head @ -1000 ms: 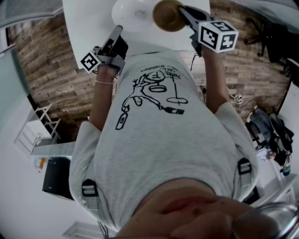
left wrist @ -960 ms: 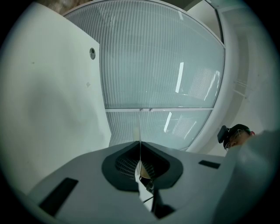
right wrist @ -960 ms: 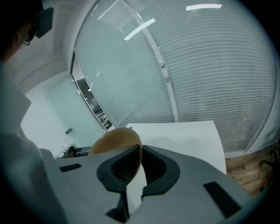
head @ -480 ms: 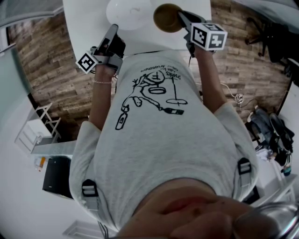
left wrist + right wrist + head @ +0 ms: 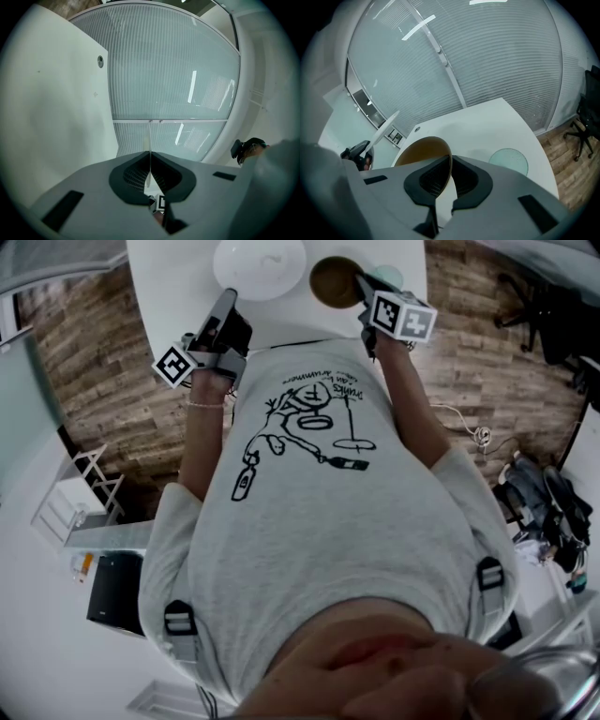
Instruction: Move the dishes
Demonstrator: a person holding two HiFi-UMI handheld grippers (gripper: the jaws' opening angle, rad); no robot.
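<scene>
A white plate (image 5: 260,263) hangs over the white table (image 5: 178,277), and my left gripper (image 5: 228,298) is shut on its near rim. In the left gripper view the plate (image 5: 148,140) shows edge-on as a thin white line between the shut jaws of the left gripper (image 5: 150,161). A brown bowl (image 5: 336,280) sits to the plate's right, with my right gripper (image 5: 359,282) shut on its rim. In the right gripper view the bowl (image 5: 423,151) is tilted, its rim pinched by the right gripper (image 5: 451,161). The plate (image 5: 377,127) also shows there at the left.
A pale green round disc (image 5: 508,161) lies on the table (image 5: 487,126) right of the bowl. A small round hole (image 5: 417,128) sits near the table's far edge. Ribbed glass walls stand behind the table. Wood floor (image 5: 103,381) lies on both sides, with an office chair (image 5: 534,306) at the right.
The right gripper has come down and toward the person with the bowl, which now looks smaller and lower. The plate has shifted a little left with the left gripper.
</scene>
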